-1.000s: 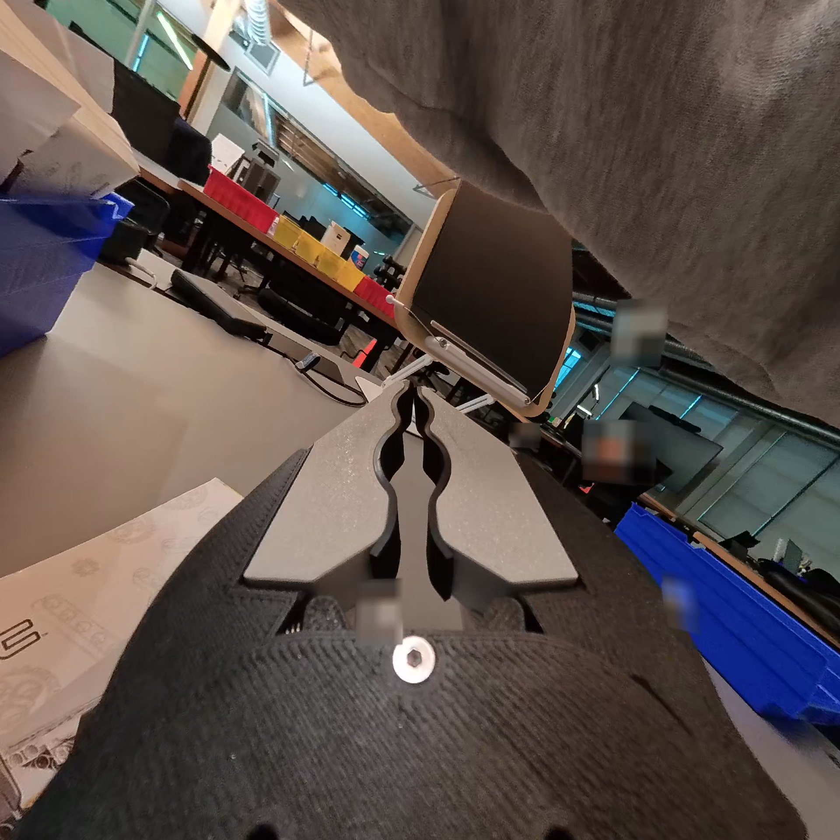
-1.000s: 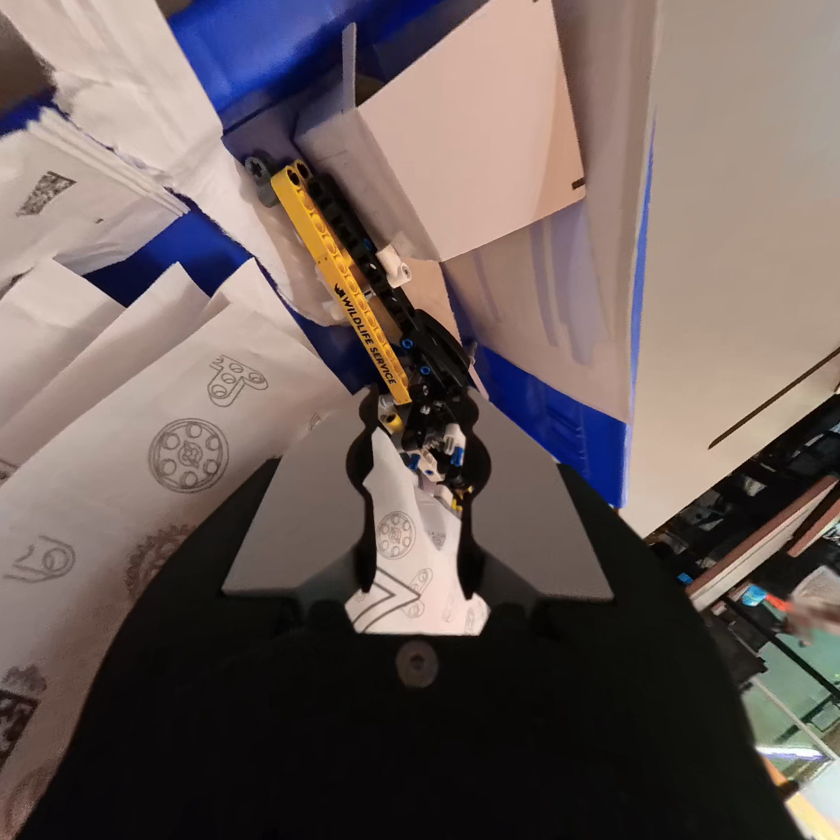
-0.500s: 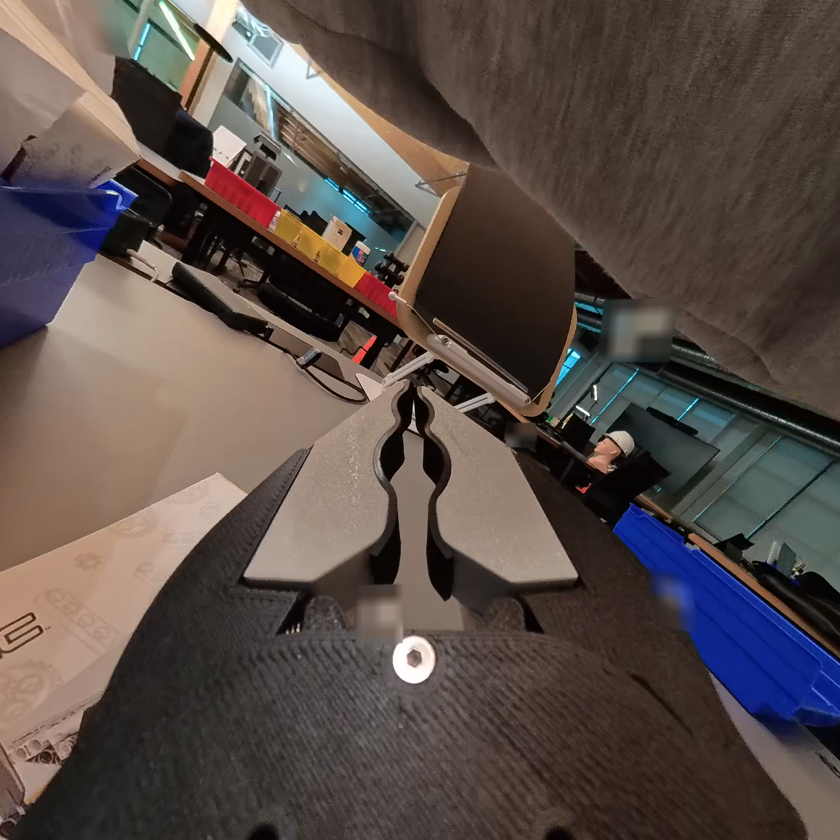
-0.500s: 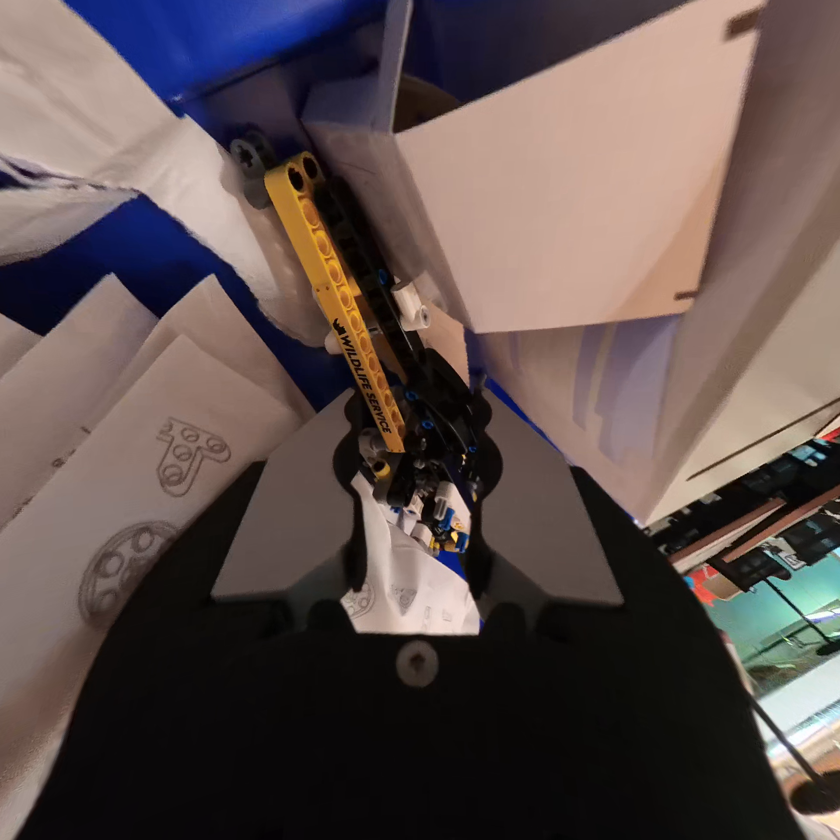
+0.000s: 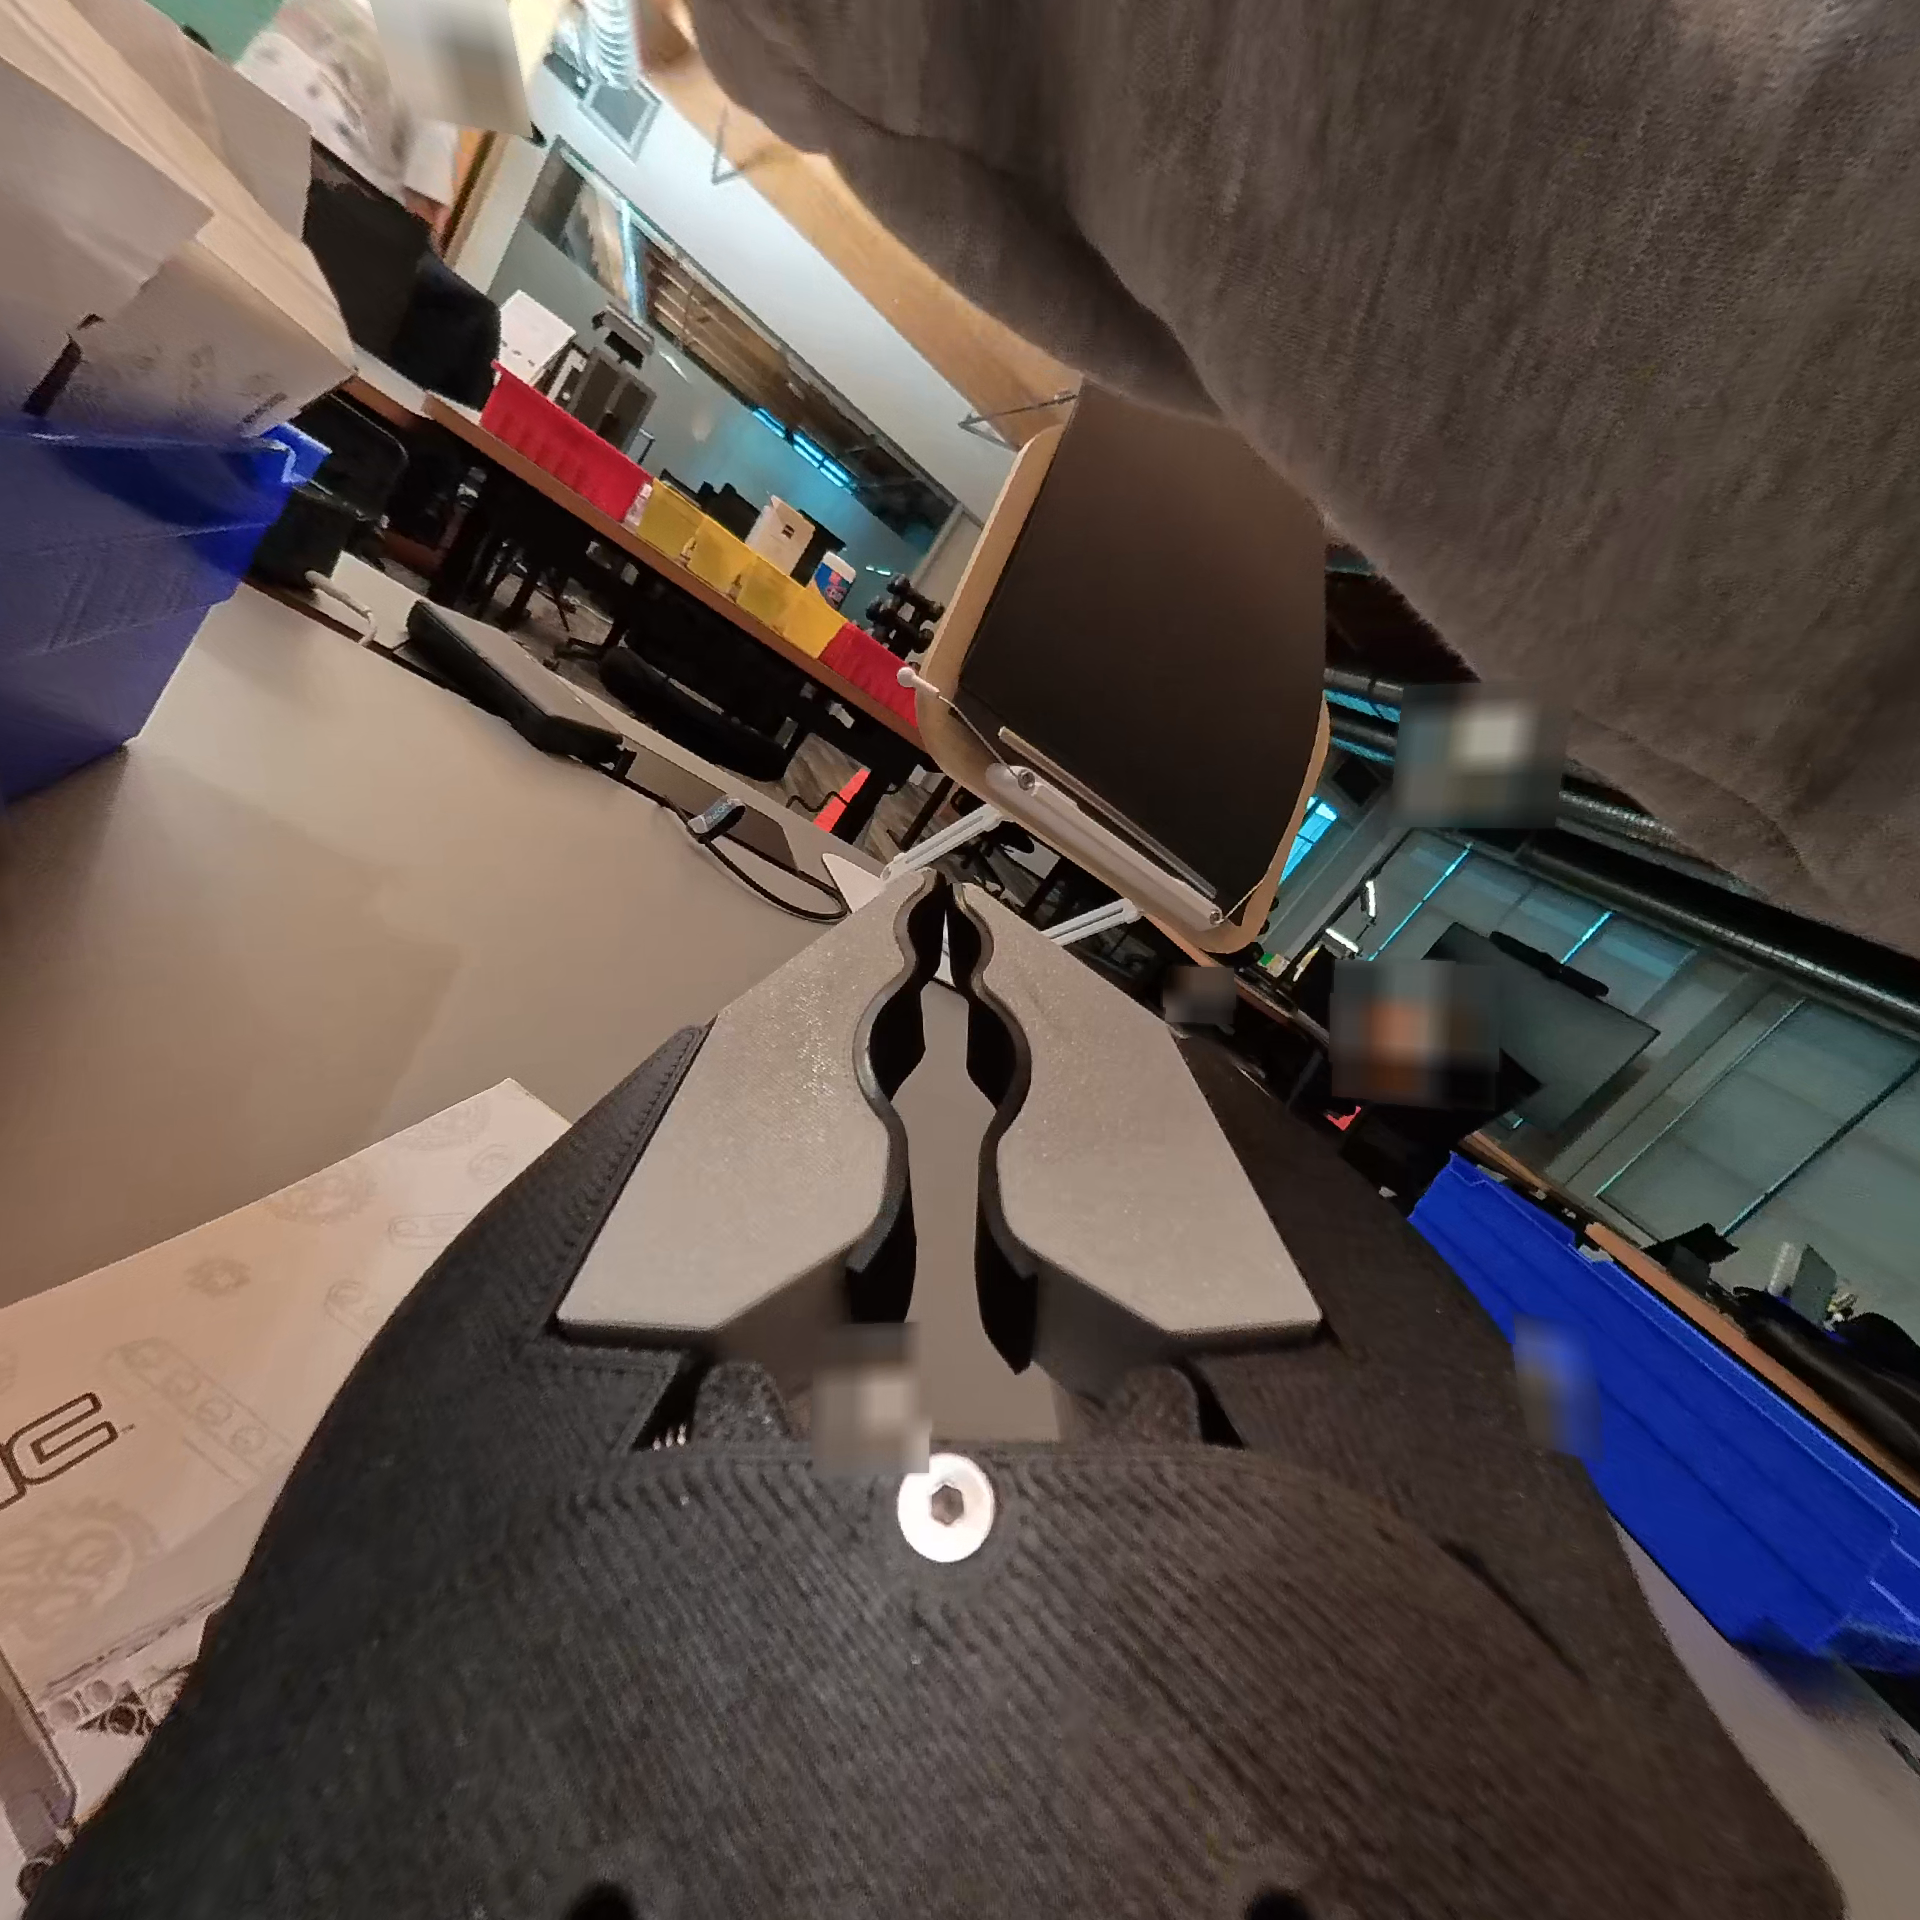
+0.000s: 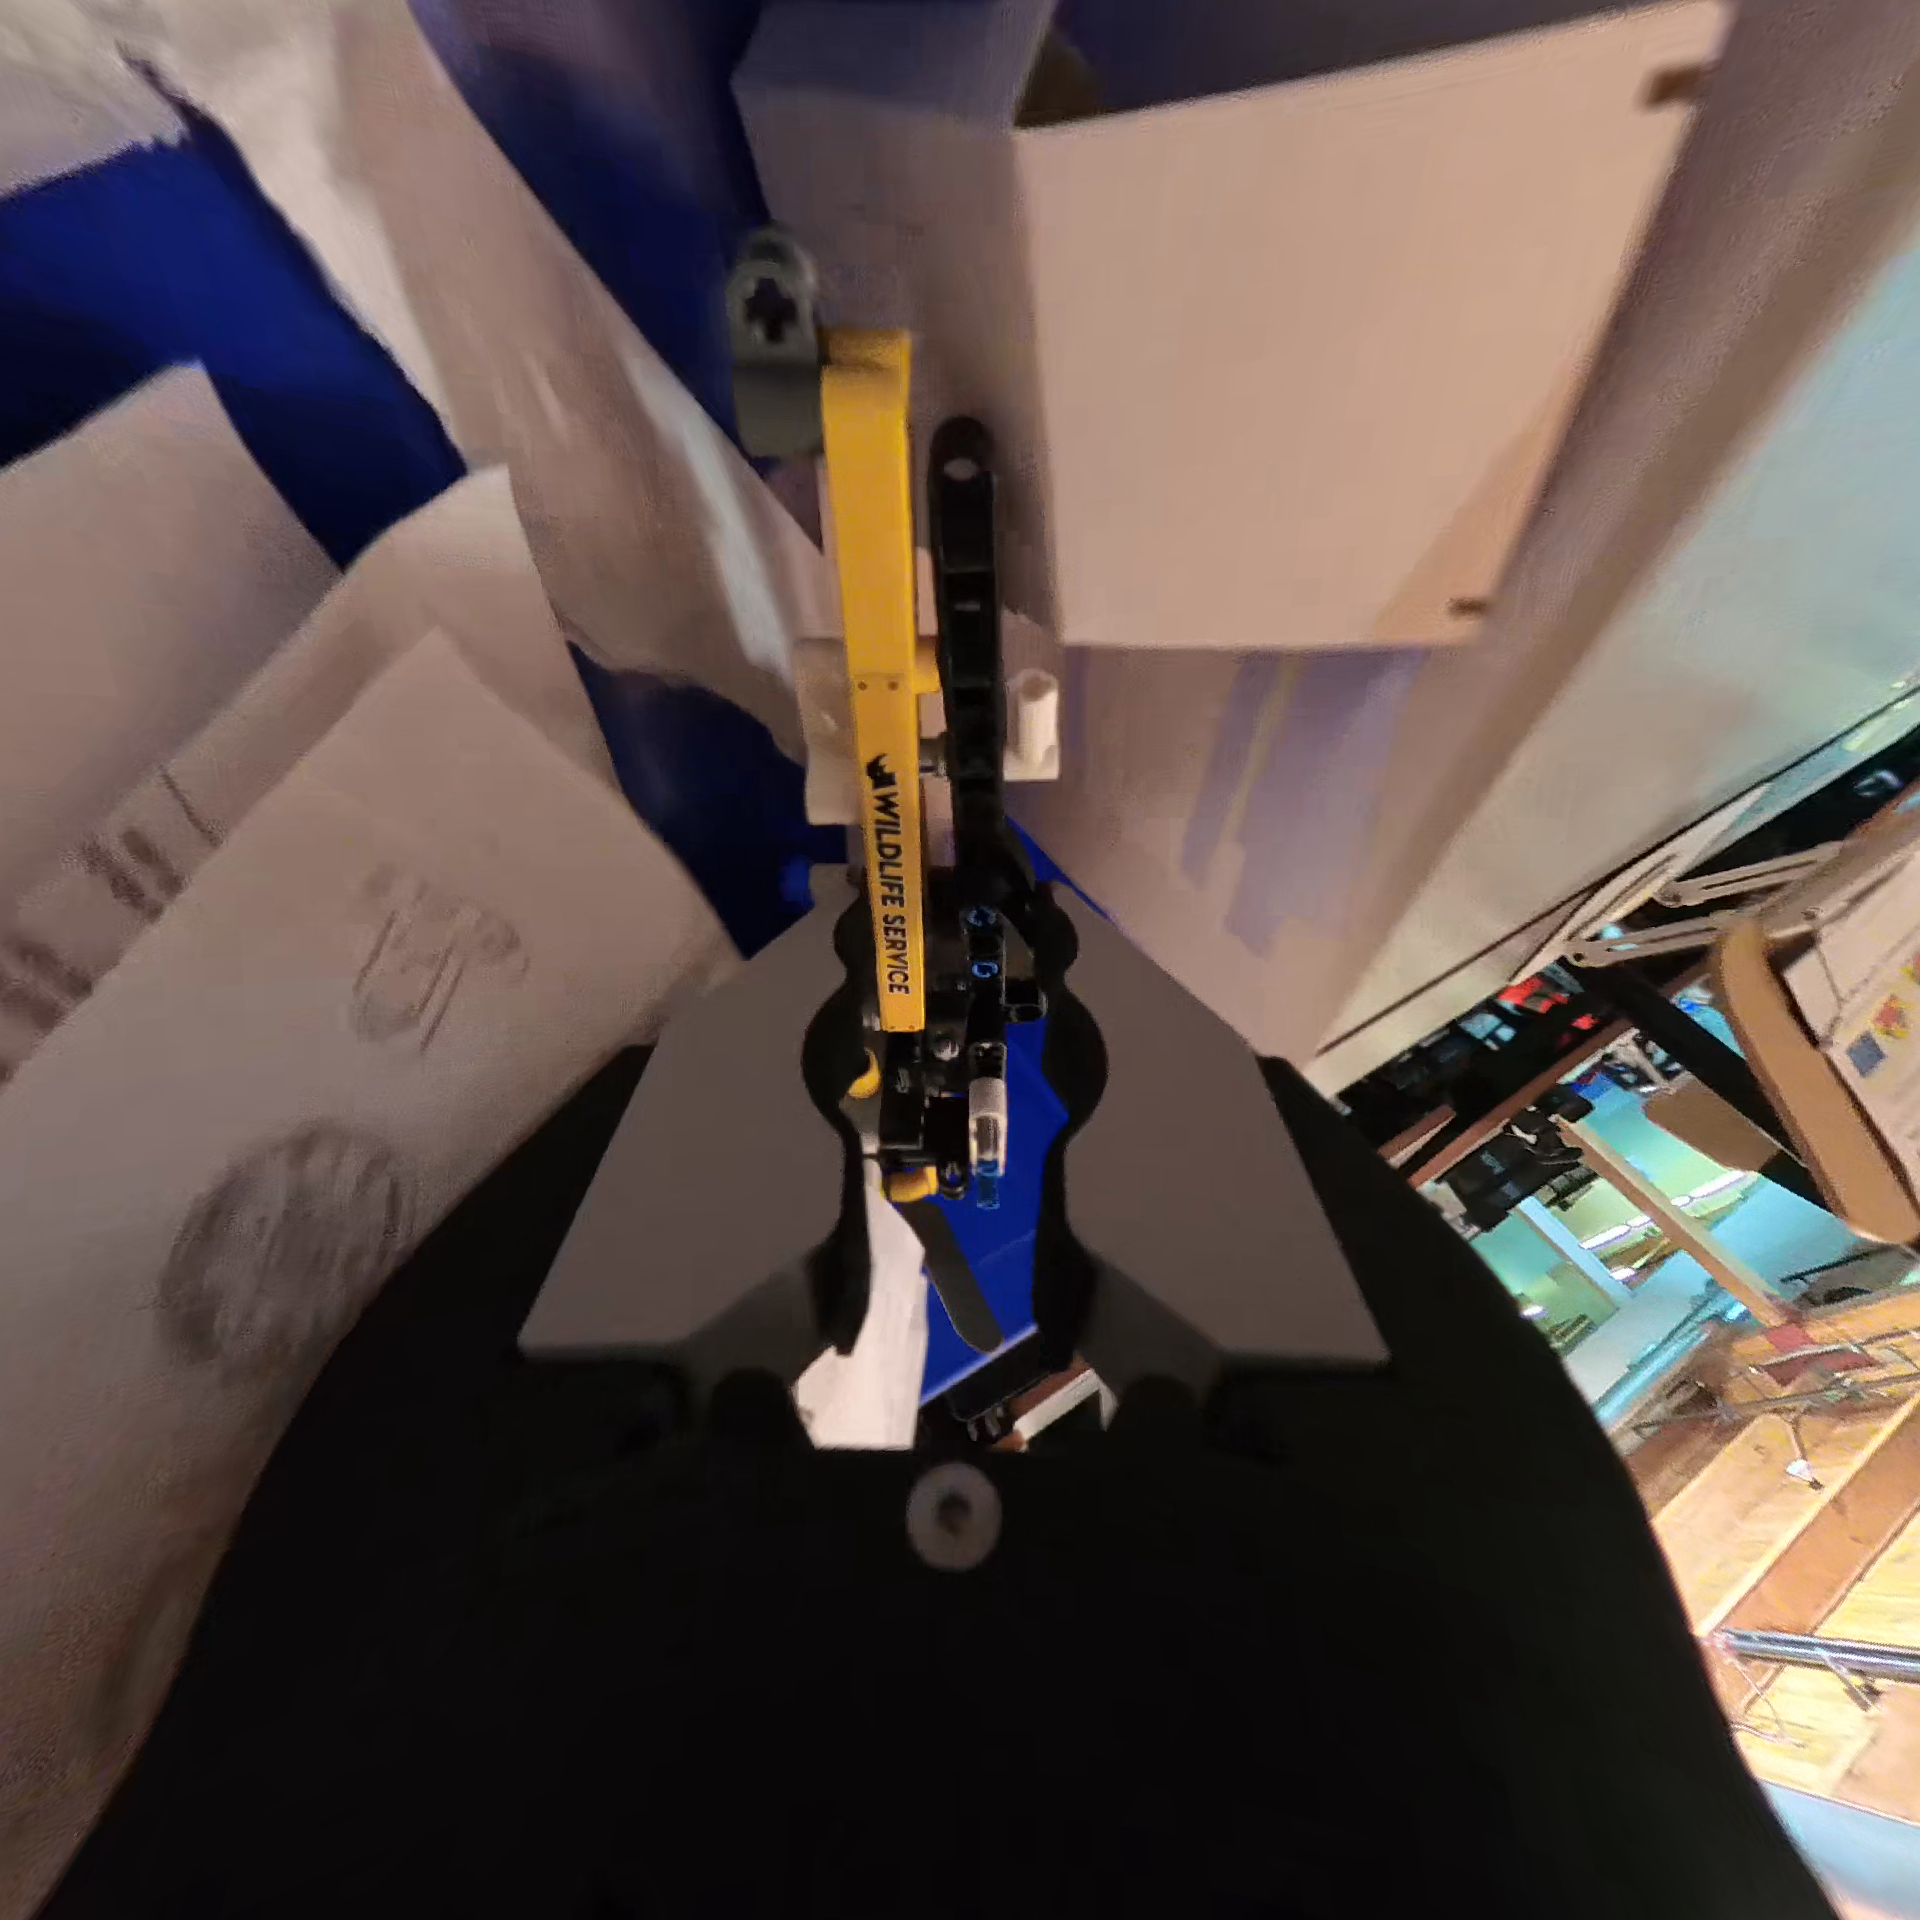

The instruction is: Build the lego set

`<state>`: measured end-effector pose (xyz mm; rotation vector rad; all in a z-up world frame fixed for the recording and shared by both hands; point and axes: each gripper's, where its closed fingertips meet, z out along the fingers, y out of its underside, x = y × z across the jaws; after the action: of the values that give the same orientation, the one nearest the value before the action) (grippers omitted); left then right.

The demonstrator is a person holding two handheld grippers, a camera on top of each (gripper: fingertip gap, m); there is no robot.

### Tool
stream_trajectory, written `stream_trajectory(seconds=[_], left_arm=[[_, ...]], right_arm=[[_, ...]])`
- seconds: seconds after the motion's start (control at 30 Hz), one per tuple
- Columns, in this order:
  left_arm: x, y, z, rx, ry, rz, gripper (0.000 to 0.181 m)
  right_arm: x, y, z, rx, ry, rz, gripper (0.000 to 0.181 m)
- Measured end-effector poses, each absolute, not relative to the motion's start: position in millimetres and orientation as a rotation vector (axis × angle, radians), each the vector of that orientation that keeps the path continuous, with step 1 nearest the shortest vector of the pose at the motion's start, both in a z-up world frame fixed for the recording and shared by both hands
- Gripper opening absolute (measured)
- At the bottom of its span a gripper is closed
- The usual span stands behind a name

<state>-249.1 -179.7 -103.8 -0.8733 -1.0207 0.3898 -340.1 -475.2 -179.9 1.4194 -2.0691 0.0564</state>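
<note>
My right gripper point(image 6: 951, 935) is shut on a lego assembly point(image 6: 940, 997). A long yellow beam point(image 6: 871, 644) with black lettering and a black beam point(image 6: 971, 623) stick out ahead of the fingers, with a grey connector point(image 6: 771, 343) at the yellow beam's far end. The assembly is held up in front of white paper bags and a blue bin. My left gripper point(image 5: 943, 904) is shut and empty, low over the grey table point(image 5: 291, 935), pointing out at the room.
White paper bags point(image 6: 260, 935) printed with part drawings and a white cardboard box point(image 6: 1299, 364) sit in a blue bin point(image 6: 177, 301). Another blue bin point(image 5: 1714, 1475) is right of my left gripper, a printed paper bag point(image 5: 208, 1351) and blue bin point(image 5: 104, 592) left. A grey sleeve point(image 5: 1455, 312) hangs overhead. There is about 30 cm between the tips of the two grippers.
My right gripper has turned and lifted with the lego assembly, so the beams now point straight ahead and the room shows at right. The left gripper has barely moved.
</note>
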Motion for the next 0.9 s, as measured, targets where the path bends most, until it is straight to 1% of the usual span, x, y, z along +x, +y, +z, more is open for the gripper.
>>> stream_trajectory(seconds=[0.47, 0.6, 0.9], left_arm=[[-251, -181, -106, -0.871, -1.031, 0.383, 0.000], [-251, -182, -107, -0.872, -1.033, 0.385, 0.000], [-251, -182, -108, -0.872, -1.036, 0.382, 0.000]], right_arm=[[-349, -454, -98, 1.395, -1.846, 0.316, 0.025], [-347, -449, -78, 1.332, -1.850, 0.409, 0.021], [-349, -443, -37, 1.181, -1.857, 0.583, 0.021]])
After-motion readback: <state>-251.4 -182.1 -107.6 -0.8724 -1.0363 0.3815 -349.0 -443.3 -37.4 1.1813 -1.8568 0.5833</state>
